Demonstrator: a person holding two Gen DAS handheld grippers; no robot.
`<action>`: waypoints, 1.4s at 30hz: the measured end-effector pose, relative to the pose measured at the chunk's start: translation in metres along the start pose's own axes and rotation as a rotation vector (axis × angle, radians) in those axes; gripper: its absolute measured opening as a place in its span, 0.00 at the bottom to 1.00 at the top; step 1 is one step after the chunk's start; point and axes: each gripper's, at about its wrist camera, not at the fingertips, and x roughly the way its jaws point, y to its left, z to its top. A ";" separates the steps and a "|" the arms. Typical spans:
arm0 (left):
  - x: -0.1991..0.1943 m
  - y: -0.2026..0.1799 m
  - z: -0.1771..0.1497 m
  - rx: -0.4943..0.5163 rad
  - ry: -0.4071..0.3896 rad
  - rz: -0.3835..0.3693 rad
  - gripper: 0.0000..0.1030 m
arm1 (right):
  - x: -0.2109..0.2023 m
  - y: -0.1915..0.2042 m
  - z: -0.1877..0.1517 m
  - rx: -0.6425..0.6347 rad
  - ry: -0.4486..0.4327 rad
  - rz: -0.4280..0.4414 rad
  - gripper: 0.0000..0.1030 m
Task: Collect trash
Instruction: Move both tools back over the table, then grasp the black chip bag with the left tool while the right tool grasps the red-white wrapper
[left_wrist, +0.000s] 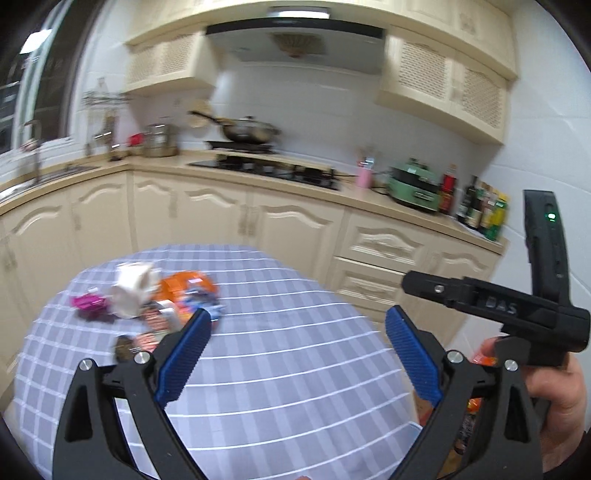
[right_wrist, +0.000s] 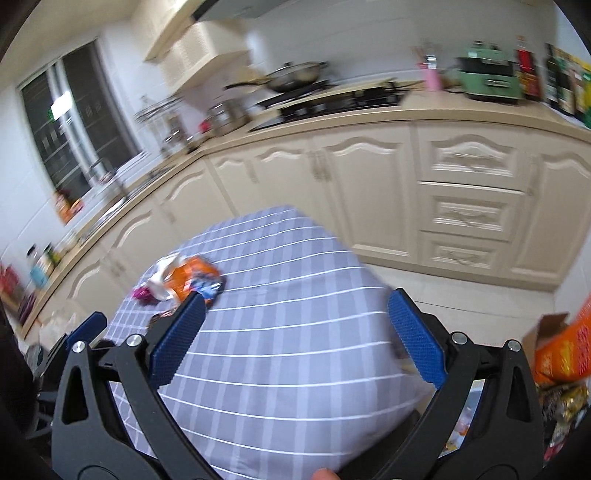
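Several scraps of trash (left_wrist: 147, 302) lie heaped at the far left of the tabletop (left_wrist: 295, 369), which wears a soft grey check cloth: a magenta foil wrapper (left_wrist: 88, 303), crumpled white paper (left_wrist: 131, 291), an orange crinkly packet (left_wrist: 184, 284). Left hand-held gripper (left_wrist: 297, 319) hangs above with ribbed blue pads spread wide, empty; right hand-held gripper (right_wrist: 295, 306) likewise spread, holding nothing. Best, I judge, to lower onto one loose edge and pinch thin film firmly, since foil slips.
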 end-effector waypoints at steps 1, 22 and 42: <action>-0.002 0.011 -0.001 -0.015 -0.001 0.022 0.90 | 0.008 0.011 -0.001 -0.016 0.014 0.016 0.94; 0.075 0.176 -0.046 -0.223 0.315 0.448 0.90 | 0.126 0.084 -0.043 -0.092 0.220 0.155 0.94; 0.097 0.154 -0.045 -0.091 0.385 0.191 0.24 | 0.137 0.086 -0.055 -0.095 0.261 0.191 0.94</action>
